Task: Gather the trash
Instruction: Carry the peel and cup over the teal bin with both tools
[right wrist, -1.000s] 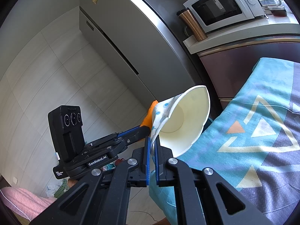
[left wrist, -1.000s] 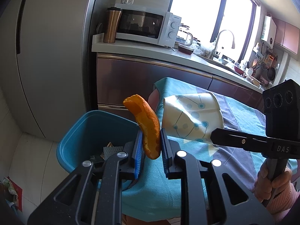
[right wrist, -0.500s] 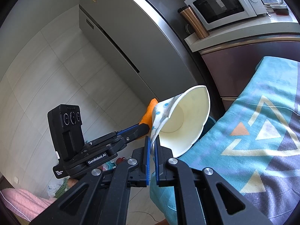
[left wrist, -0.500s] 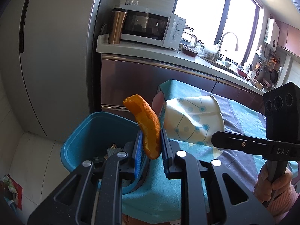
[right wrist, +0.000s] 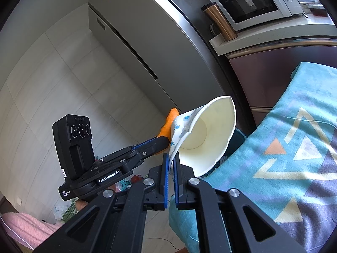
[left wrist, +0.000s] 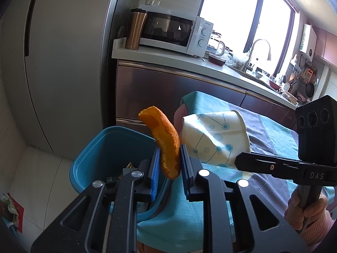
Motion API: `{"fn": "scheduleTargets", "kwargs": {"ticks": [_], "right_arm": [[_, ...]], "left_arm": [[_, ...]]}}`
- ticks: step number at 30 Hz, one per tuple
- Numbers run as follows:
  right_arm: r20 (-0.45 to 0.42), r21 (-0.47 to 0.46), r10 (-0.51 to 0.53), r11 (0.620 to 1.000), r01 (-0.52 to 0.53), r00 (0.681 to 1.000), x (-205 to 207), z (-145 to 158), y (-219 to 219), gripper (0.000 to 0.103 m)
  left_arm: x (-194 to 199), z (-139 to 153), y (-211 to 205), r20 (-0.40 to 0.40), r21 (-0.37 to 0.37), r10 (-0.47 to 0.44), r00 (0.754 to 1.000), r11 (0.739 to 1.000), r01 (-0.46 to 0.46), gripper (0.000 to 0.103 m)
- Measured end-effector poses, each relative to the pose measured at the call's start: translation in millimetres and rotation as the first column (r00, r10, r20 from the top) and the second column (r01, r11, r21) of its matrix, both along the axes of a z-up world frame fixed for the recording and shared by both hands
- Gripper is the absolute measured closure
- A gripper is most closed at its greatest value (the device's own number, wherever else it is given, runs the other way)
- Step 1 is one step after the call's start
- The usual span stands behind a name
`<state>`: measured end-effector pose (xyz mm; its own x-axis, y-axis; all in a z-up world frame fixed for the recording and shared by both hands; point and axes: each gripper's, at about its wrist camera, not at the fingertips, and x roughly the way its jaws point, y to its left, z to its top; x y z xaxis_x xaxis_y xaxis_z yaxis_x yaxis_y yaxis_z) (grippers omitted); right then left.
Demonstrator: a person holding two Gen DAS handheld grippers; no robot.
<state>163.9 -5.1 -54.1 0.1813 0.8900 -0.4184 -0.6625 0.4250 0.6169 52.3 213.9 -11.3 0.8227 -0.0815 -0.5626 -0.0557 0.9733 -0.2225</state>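
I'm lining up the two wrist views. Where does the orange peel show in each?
Left wrist: the curved orange peel stands at centre, clamped in the left hand-held gripper.
Right wrist: only its tip shows left of centre, behind the dotted paper cup.
Shared landmark: the white microwave.

White letters "DAS" stand on the black body of the right tool [left wrist: 240, 160], seen from the left wrist view. From the right wrist view, "GenRobot.AI" is printed in white on the black body of the left tool [right wrist: 162, 142], and a small white label near its rear corner is too tiny to read.
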Motion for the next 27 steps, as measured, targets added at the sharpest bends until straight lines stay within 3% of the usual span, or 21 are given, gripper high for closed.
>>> {"fn": "scheduleTargets", "kwargs": {"ticks": [27], "right_arm": [[-0.011,-0.038,0.041,0.998,-0.041,0.999,5,0,24,0.099]], "left_arm": [[18,-16,18,-0.045,-0.022,0.044,0.998,0.999,-0.045,0.084]]}}
